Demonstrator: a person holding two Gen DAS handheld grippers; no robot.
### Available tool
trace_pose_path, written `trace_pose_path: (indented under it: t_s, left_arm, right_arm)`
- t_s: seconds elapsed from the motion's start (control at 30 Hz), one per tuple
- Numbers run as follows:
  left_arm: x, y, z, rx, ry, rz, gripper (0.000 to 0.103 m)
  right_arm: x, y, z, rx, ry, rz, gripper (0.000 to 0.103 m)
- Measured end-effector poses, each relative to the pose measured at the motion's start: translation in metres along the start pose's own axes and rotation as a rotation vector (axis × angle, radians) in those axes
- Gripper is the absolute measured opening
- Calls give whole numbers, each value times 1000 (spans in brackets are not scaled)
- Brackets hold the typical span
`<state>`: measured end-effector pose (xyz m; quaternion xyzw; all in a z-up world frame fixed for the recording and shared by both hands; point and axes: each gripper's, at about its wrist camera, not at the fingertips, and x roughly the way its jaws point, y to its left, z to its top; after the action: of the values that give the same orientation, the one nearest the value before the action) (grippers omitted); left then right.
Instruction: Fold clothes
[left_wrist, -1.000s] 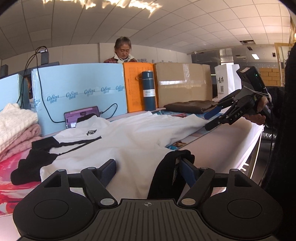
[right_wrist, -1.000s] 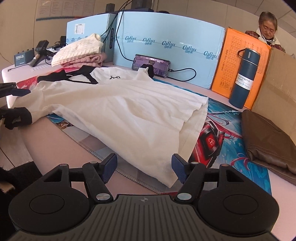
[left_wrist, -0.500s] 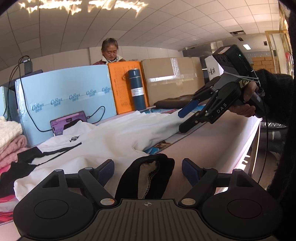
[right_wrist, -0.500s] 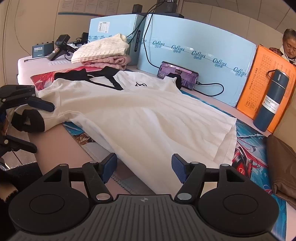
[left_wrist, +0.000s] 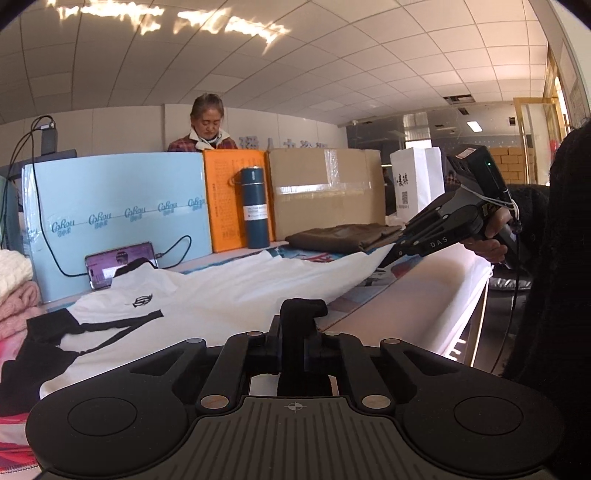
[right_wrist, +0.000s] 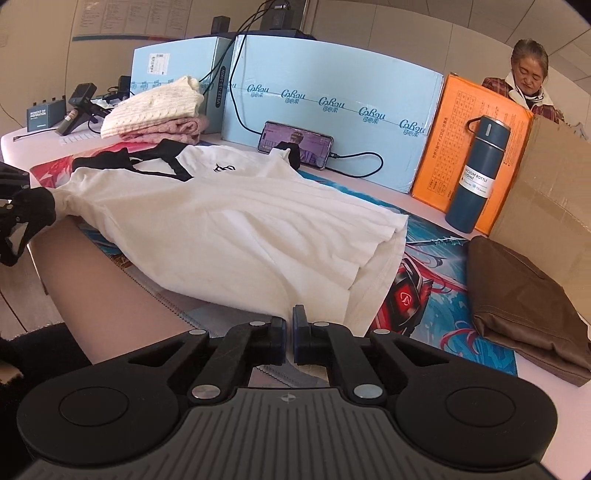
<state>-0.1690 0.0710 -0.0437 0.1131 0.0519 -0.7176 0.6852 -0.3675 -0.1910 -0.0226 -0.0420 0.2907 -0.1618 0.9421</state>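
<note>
A white short-sleeved T-shirt with black cuffs and collar trim (right_wrist: 229, 225) lies spread across the printed mat on the desk (right_wrist: 122, 295), its hem toward the near edge and its collar toward the pale blue foam board (right_wrist: 332, 99) at the back. The left gripper (left_wrist: 297, 332) is clenched on the shirt's black sleeve cuff (left_wrist: 303, 314) at the near edge, the cuff bunched between its closed fingers. The right gripper (right_wrist: 290, 332) is clamped on the white hem corner (right_wrist: 317, 306), also at the near edge, the fabric rising slightly to its tips. A folded brown garment (right_wrist: 528, 306) sits toward the right side of the desk beside a cardboard box (right_wrist: 554, 192); a dark blue vacuum bottle (right_wrist: 476, 177) stands before an orange board (right_wrist: 461, 122), and a charging phone (right_wrist: 295, 144) leans on the foam board. Cream and pink knitwear (right_wrist: 155, 114) is stacked at the far left corner.
</note>
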Motion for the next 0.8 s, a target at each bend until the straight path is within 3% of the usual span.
trace_pose_path:
  t_s: [0.13,0.2,0.23,0.27,0.3,0.33,0.37,0.43,0.47,0.57,0.67,0.7,0.8]
  left_arm:
    - [6,-1,1,4,44,-73,10]
    - [14,2,1,0,98,-100,17]
    - [15,4,3,-3,107,-119,30]
    - [14,6,6,-5,93,-135,55]
    - [12,7,9,-8,78,-151,69]
    - [9,11,14,-9,46,-159,85]
    - [4,16,21,-10,-1,-160,86]
    - [0,33,36,-22,-60,-128,88]
    - [2,43,43,-28,-78,-69,91]
    - [19,80,57,-62,-52,211,96]
    - [43,123,60,-139,40,504,96]
    - [50,137,57,-173,75,580,96]
    - [60,166,40,-260,165,727,96]
  right_arm:
    - [-10,4,-8,-10,44,-15,3]
    - [-8,3,-13,-1,73,-3,4]
    - [-8,2,-15,7,72,4,5]
    - [-9,1,-16,15,69,10,19]
    - [-9,0,-18,23,66,16,31]
    - [-12,-3,-17,38,41,20,59]
    - [-15,-9,-13,61,2,35,68]
    - [-20,-20,-6,110,-77,66,69]
    - [-17,-27,3,138,-110,89,70]
    - [-6,-48,33,222,-204,160,73]
    - [50,-56,76,359,-159,190,86]
    - [69,-58,90,405,-141,199,86]
    - [126,-66,133,544,-89,227,87]
